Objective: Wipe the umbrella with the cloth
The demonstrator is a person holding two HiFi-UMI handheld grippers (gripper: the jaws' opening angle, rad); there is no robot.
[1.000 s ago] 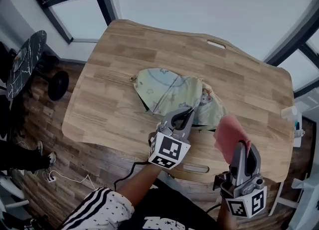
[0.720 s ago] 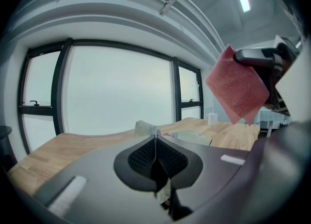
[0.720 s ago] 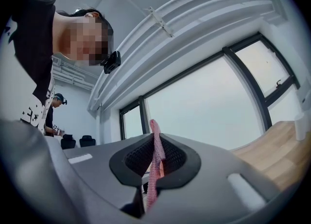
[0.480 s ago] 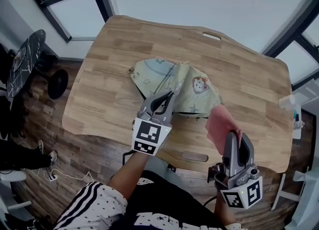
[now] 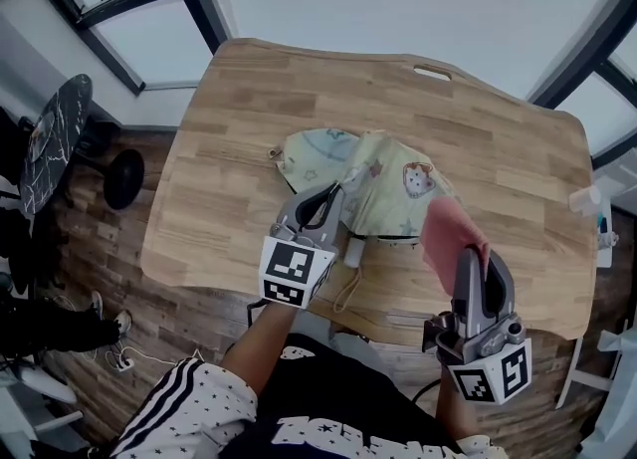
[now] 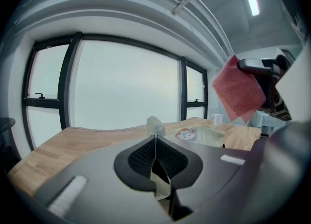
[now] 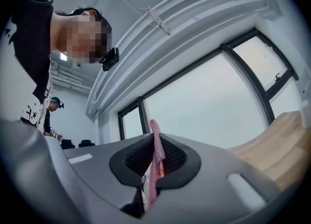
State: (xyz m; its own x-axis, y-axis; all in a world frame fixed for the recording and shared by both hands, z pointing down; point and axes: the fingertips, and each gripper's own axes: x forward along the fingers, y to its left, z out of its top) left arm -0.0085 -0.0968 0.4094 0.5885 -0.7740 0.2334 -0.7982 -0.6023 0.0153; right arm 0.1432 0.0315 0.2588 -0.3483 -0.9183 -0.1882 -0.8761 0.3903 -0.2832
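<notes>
Step in hand, as we judge it: set-up for the wipe, no cloth contact yet. The left gripper (image 5: 336, 191), centre of the head view, has its jaws closed on a fold of the umbrella (image 5: 390, 186) canopy. In the left gripper view we see pale fabric pinched between the pads and trailing below them. The umbrella is a collapsed child's one, pale green and yellow, lying mid-frame on the wooden table (image 5: 229, 148). Its white handle (image 5: 353, 248) and wrist strap (image 5: 344, 293) point toward the lower edge.

The right gripper (image 5: 468, 256), lower right of the head view, is clamped on the pink cloth (image 5: 450, 236). The right gripper view shows the cloth squeezed flat between the pads. The cloth hangs just right of the canopy, near it; we see no contact.

Next move, in our judgement: bring the cloth left and down onto an exposed canopy panel and stroke along it. The left grip should keep the fabric taut so it doesn't bunch or drag the umbrella across the table.

Writing: none readable. The canopy has a cartoon bear (image 5: 418, 178) and star prints, no brand seen. The gripper cubes carry only black-and-white square markers. White print on the person's dark shirt at the bottom edge is cut off, so we can't read it.
</notes>
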